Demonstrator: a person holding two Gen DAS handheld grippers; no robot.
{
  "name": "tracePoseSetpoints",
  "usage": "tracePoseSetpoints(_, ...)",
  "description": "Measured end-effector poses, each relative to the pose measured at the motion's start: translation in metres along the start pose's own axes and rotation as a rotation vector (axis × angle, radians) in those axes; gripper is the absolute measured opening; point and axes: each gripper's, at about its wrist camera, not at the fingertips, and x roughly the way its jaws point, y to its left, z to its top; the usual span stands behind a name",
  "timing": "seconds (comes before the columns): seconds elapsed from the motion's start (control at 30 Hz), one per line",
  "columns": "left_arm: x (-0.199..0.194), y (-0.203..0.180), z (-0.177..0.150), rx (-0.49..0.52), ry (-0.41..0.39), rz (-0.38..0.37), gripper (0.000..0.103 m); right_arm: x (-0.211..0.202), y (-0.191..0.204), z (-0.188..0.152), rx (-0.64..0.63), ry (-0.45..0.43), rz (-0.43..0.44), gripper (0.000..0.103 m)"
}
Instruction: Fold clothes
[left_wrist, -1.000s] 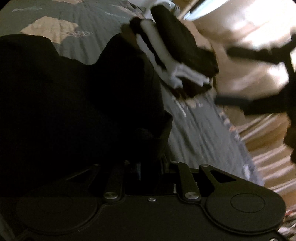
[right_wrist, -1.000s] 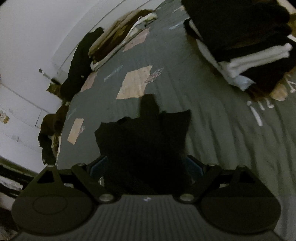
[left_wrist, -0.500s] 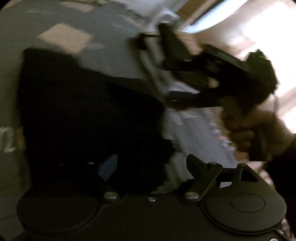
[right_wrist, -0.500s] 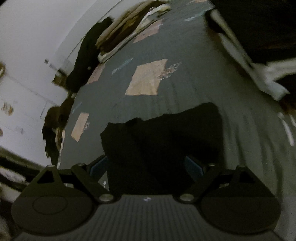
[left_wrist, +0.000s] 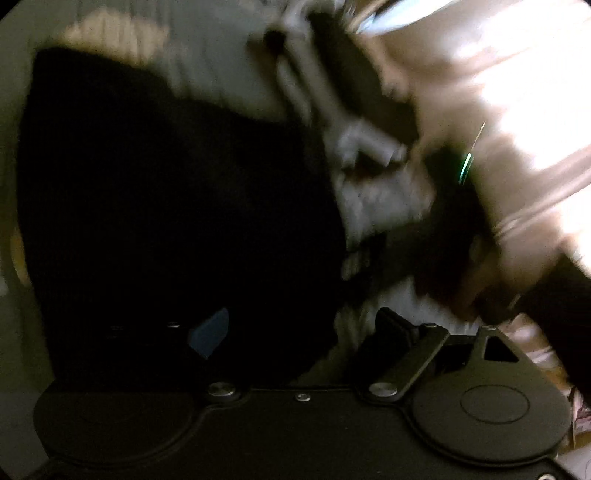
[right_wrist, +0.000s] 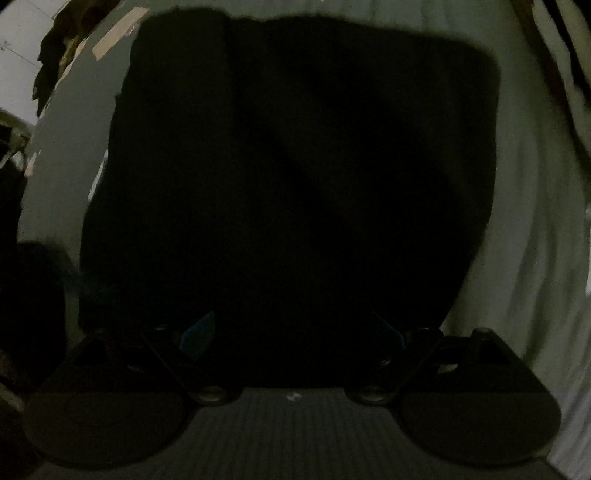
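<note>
A black garment (right_wrist: 295, 147) lies folded flat on the grey bed cover (right_wrist: 524, 221) and fills most of the right wrist view. My right gripper (right_wrist: 293, 332) points steeply down at it from close above, open, with only the cloth below between its blue pads. In the blurred left wrist view the same black garment (left_wrist: 166, 203) spreads across the left. My left gripper (left_wrist: 299, 328) hangs over its near edge, jaws opening, pads clear of the cloth. The other gripper (left_wrist: 454, 206) shows as a dark blur at the right.
A stack of folded black and white clothes (left_wrist: 351, 110) sits on the bed beyond the garment. Loose dark clothes (right_wrist: 51, 48) lie heaped at the bed's far left by a white wall. A dark sleeve (left_wrist: 554, 306) crosses the lower right.
My left gripper has opened and let go of the black garment, which now lies flat. My right gripper has tipped downward and dropped close to the garment.
</note>
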Motion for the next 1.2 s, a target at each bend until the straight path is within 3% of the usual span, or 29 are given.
tracePoseSetpoints(0.13, -0.028, 0.026, 0.036, -0.039, -0.104, 0.055, 0.085, -0.008, -0.003, -0.005, 0.016, -0.003, 0.031, 0.090)
tracePoseSetpoints(0.3, 0.016, 0.027, 0.029, 0.026, 0.042, 0.116, 0.085, -0.068, -0.013, 0.038, 0.186, -0.271, 0.229, 0.091)
tracePoseSetpoints(0.4, 0.030, 0.021, 0.015, 0.055, 0.064, 0.100, 0.085, -0.072, 0.000, 0.089, 0.172, -0.347, 0.290, 0.094)
tracePoseSetpoints(0.47, 0.038, 0.013, 0.008, 0.078, 0.066, 0.098, 0.085, -0.056, 0.012, 0.123, 0.124, -0.327, 0.305, 0.094)
tracePoseSetpoints(0.57, 0.041, 0.006, 0.001, 0.123, 0.081, 0.106, 0.085, -0.025, 0.028, 0.157, 0.029, -0.271, 0.221, 0.094)
tracePoseSetpoints(0.67, 0.048, 0.010, 0.000, 0.121, 0.092, 0.122, 0.086, 0.005, 0.028, 0.166, 0.016, -0.218, 0.206, 0.094)
tracePoseSetpoints(0.87, 0.058, 0.016, -0.002, 0.075, 0.086, 0.125, 0.087, 0.021, 0.041, 0.167, -0.001, -0.240, 0.273, 0.093)
tracePoseSetpoints(0.93, 0.057, 0.017, -0.003, 0.071, 0.079, 0.122, 0.087, 0.022, 0.042, 0.167, 0.007, -0.260, 0.276, 0.079)
tracePoseSetpoints(1.0, 0.056, 0.018, -0.005, 0.060, 0.075, 0.114, 0.087, 0.019, 0.039, 0.170, 0.037, -0.264, 0.283, 0.020)
tracePoseSetpoints(1.2, 0.049, 0.010, -0.004, 0.066, 0.071, 0.121, 0.087, -0.011, 0.051, 0.166, 0.043, -0.349, 0.305, 0.011)
